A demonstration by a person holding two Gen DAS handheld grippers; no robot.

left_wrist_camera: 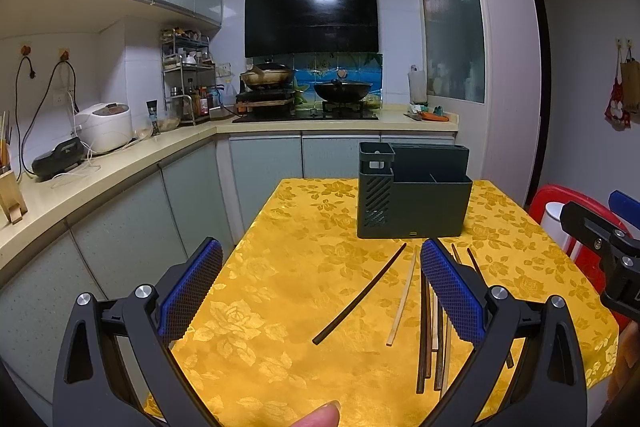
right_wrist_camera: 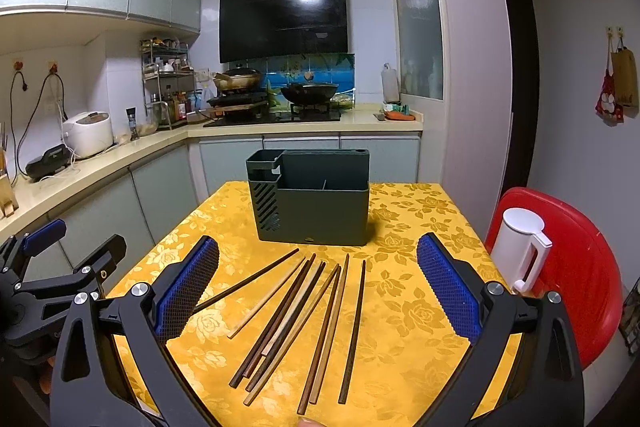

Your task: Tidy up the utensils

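Nine or so chopsticks (right_wrist_camera: pixel 298 319) lie fanned out on the near half of the yellow tablecloth (right_wrist_camera: pixel 408 307), tips pointing roughly toward the far side, and nothing has been lifted yet. Beyond them, mid-table, stands the dark green utensil holder (right_wrist_camera: pixel 316 205), upright, its open compartments facing up. That looks like the destination, set just past the sticks so each carry is short.

Right gripper (right_wrist_camera: pixel 318 291) hangs above the spread with its blue pads (right_wrist_camera: pixel 448 291) wide apart, holding nothing, the bundle framed squarely between them. My read: it is lined up for the first pick. Left gripper (left_wrist_camera: pixel 320 291) hovers off to the left of the pile, equally wide and empty, with one dark chopstick (left_wrist_camera: pixel 360 295) lying diagonally between its fingers, apart from the rest.

Sticks in the middle overlap and touch, so pinching just one may drag a neighbour; the stray ones at the left and right edges look easier. A white kettle (right_wrist_camera: pixel 520 251) sits on a red stool (right_wrist_camera: pixel 576 267) off the right edge, clear of the action.
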